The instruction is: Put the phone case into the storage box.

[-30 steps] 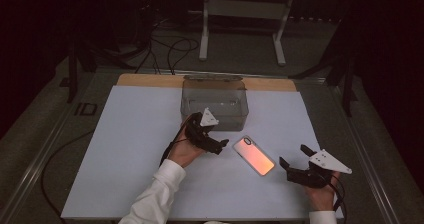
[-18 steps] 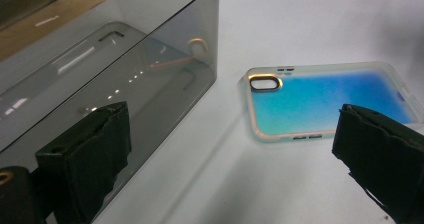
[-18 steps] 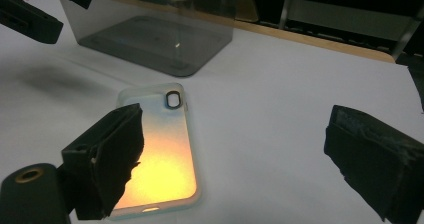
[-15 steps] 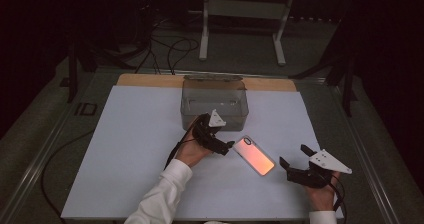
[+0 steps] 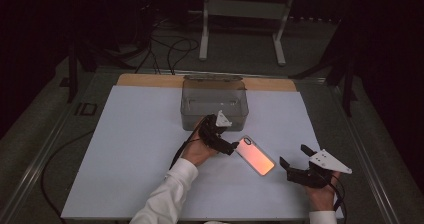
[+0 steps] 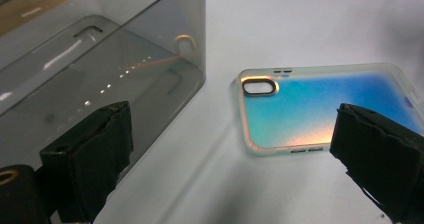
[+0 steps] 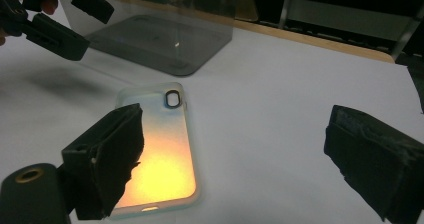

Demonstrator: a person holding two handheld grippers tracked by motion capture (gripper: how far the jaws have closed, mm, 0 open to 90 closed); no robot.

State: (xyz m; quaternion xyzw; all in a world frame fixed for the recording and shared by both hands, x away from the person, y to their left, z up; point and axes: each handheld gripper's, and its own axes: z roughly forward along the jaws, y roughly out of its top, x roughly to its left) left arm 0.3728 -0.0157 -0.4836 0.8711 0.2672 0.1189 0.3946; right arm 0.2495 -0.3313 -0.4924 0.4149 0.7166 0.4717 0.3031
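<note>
From the high view, your left gripper [image 5: 226, 143] sits just in front of the clear plastic box [image 5: 215, 102], its jaws spread and pointing at the near top corner of the phone case [image 5: 255, 155], which lies flat on the white desk [image 5: 130, 149] between your two hands. Your right gripper [image 5: 296, 165] hovers apart from the case's other end, jaws spread, holding nothing. By the look of it, you are in the approach step: closing in on the case to pick it up, with nothing gripped yet.

In the left gripper view, the case [image 6: 325, 109] lies camera-cutout end toward the box [image 6: 100, 69], just beside its wall but not touching. One jaw stands over the box side, the other over the case's long edge, so the case isn't between them yet. The next move likely calls for shifting toward the case and lowering until one jaw can catch its thin rim.

In the right gripper view, the case [image 7: 160, 159] shows past the left jaw, off-centre. The other gripper [image 7: 50, 21] is at upper left. If this hand is to help, swing it over to centre the case.
</note>
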